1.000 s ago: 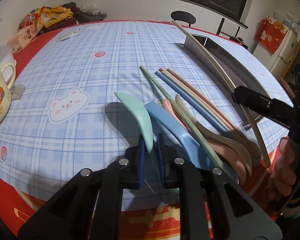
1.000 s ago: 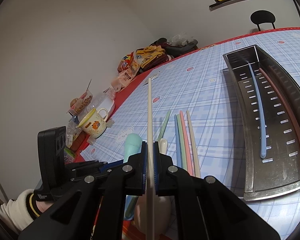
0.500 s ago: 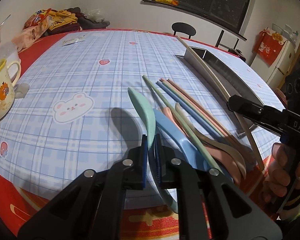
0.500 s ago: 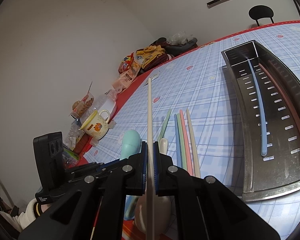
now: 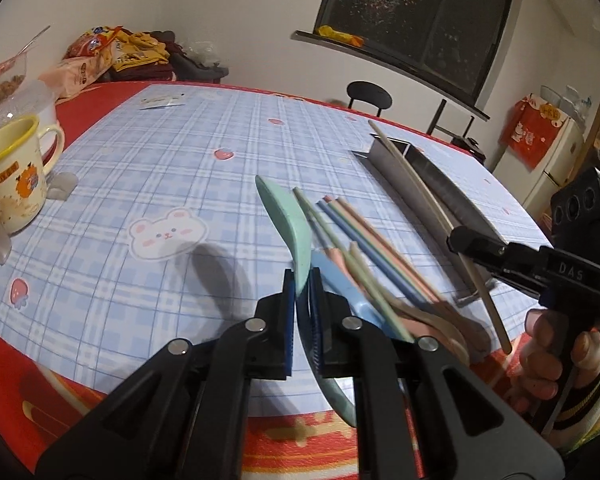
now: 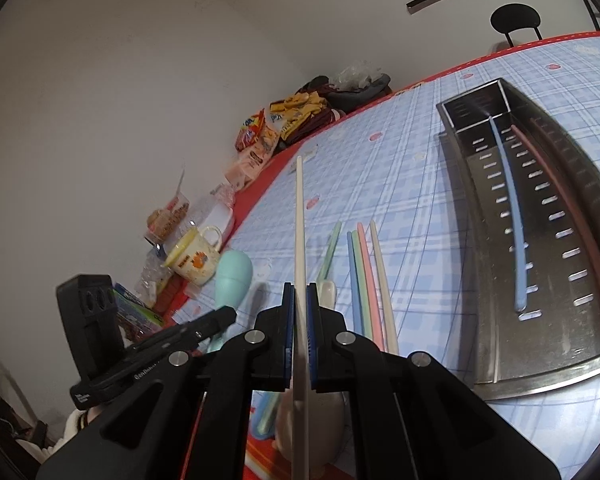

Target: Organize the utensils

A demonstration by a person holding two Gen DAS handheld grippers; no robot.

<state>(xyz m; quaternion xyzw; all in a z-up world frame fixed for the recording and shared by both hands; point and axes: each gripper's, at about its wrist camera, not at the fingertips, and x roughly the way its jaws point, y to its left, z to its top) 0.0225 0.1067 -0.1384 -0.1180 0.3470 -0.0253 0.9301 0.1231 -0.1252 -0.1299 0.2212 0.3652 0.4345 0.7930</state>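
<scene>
So my left gripper (image 5: 303,294) was clamped on the mint green spoon (image 5: 288,224) by its handle, bowl sticking out front, clear of the pile. My right gripper (image 6: 298,308) was pinching a cream chopstick (image 6: 299,216) mid-shaft, pointing ahead. Both seemed headed for the metal tray (image 6: 579,332), where a blue chopstick (image 6: 511,216) already lay.

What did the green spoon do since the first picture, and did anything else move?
The left gripper closed on the mint-green spoon and lifted it off the table, so its shadow now falls on the cloth. The right gripper kept still, clamped on the cream chopstick. The loose chopsticks on the cloth, the metal tray with its blue and pink sticks, and the mug stayed put.
</scene>
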